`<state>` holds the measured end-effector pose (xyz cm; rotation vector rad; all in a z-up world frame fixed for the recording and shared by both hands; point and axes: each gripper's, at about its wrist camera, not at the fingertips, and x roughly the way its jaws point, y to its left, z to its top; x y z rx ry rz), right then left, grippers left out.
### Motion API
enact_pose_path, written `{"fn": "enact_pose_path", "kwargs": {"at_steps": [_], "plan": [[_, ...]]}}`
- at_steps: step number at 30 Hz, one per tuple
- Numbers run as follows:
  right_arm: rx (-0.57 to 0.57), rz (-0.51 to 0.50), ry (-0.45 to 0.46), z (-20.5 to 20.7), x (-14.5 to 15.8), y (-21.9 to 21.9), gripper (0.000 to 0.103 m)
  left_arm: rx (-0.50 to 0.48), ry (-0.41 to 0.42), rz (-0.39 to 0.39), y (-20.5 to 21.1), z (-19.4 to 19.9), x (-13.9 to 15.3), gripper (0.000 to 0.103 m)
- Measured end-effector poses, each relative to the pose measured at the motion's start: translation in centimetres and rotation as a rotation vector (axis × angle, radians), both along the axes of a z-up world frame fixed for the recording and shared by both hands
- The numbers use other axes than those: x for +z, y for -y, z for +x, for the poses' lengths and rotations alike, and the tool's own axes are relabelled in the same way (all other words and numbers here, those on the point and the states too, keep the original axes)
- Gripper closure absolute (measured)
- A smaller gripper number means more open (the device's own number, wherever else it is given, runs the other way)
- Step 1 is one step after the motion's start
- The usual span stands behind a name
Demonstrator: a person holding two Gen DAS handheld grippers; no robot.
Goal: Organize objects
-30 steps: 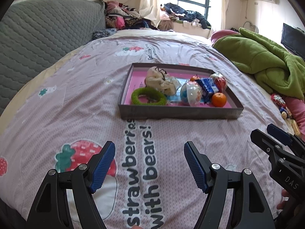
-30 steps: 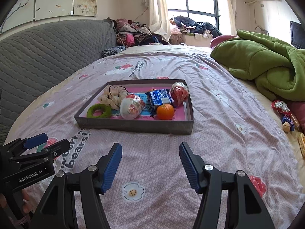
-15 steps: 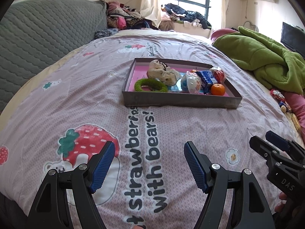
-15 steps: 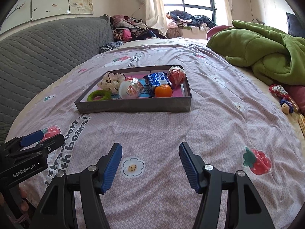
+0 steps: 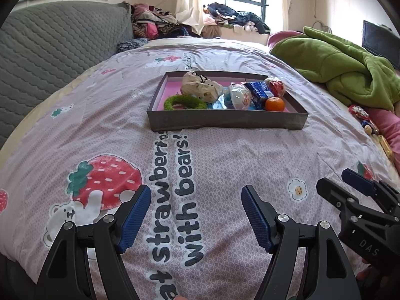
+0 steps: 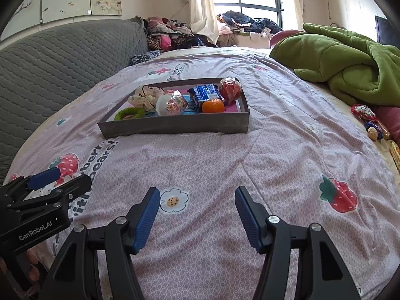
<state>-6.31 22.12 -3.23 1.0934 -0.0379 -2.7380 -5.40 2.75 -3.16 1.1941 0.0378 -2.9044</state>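
Both claws, left (image 5: 195, 214) and right (image 6: 197, 213), are spread and empty, held low over the bedspread (image 5: 225, 155), well short of the tray (image 5: 227, 121), where the objects are gathered, probably already sorted.

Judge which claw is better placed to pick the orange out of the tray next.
Right, probably. The orange sits at the tray's right end, the side nearer the right claw. From the left claw, the tray's left end with the green ring is nearer. Both claws are open and empty.
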Motion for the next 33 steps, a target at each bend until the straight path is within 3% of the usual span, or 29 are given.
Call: {"fn": "enact_pose_path", "kwargs": {"at_steps": [33], "plan": [[0.01, 0.009, -0.006, 0.68, -0.49, 0.48, 0.041, 0.01, -0.018, -0.003, 0.0, 0.89, -0.51, 0.027]]}}
